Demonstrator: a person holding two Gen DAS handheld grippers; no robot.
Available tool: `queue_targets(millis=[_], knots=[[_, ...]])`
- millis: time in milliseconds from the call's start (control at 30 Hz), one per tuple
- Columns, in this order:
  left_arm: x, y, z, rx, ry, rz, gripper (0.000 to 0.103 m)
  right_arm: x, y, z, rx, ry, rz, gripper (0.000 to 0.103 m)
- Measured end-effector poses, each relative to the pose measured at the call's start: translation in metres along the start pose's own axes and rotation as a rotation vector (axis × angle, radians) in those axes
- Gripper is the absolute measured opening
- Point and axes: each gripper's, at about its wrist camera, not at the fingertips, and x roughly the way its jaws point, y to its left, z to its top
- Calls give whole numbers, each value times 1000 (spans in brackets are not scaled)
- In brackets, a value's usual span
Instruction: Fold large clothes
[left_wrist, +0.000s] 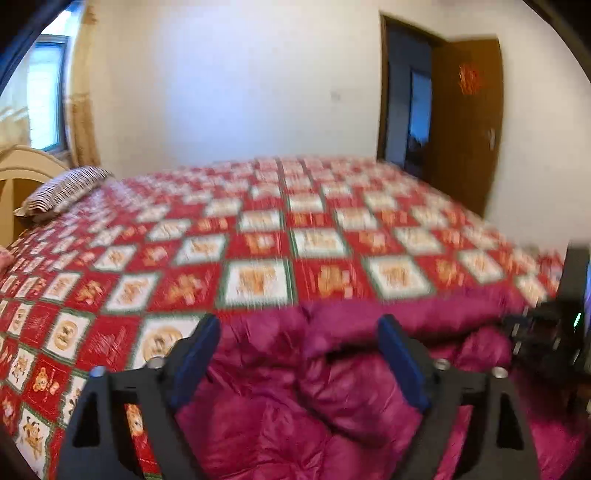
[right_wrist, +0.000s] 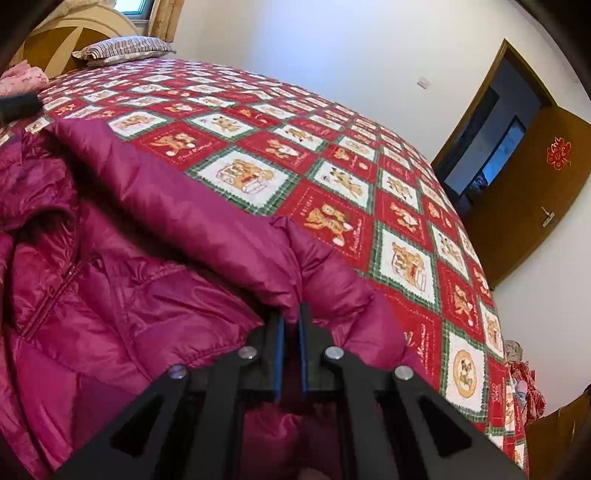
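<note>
The magenta puffer jacket (right_wrist: 122, 266) lies on the bed (right_wrist: 369, 192), at its near edge, on the red checked bedspread. Its long side runs along this edge, and one sleeve (right_wrist: 155, 173) stretches along it toward the right gripper (right_wrist: 291, 321). This gripper's fingers are clenched on a fold of the jacket. The left gripper (left_wrist: 299, 332) is above the jacket with fingers spread wide, grasping nothing. A striped pillow (left_wrist: 62, 192) lies by the headboard.

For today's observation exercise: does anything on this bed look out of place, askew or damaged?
Nothing looks damaged or spilled. The jacket lies bunched and creased on the bedspread, not yet folded. The right gripper pinches a fold of it; the left gripper is open above it. The left view is blurred.
</note>
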Motion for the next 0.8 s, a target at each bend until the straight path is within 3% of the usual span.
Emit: queue_targets(millis=[100,233,300,400,600,700,800], knots=[[16,-9,16,36,19,72,92,-7,2,0,-15,-5,-7,9],[69,-12,4,51,194,116,92,-27,-8,-3,25,-2,12,21],[82,-11,-10,71,265,124,92,-41,-18,-4,63,-5,25,21],[74,-7,-15,47,246,96,92,-65,-35,2,160,-40,53,21],[43,-25,22,-27,81,-7,92,-63,-35,45,367,-131,131,21],[60,-42,24,-20,138,-91,92,-43,-24,55,420,-133,164,22],[84,-46,2,-21,210,-77,92,-14,-9,49,426,-81,208,22]])
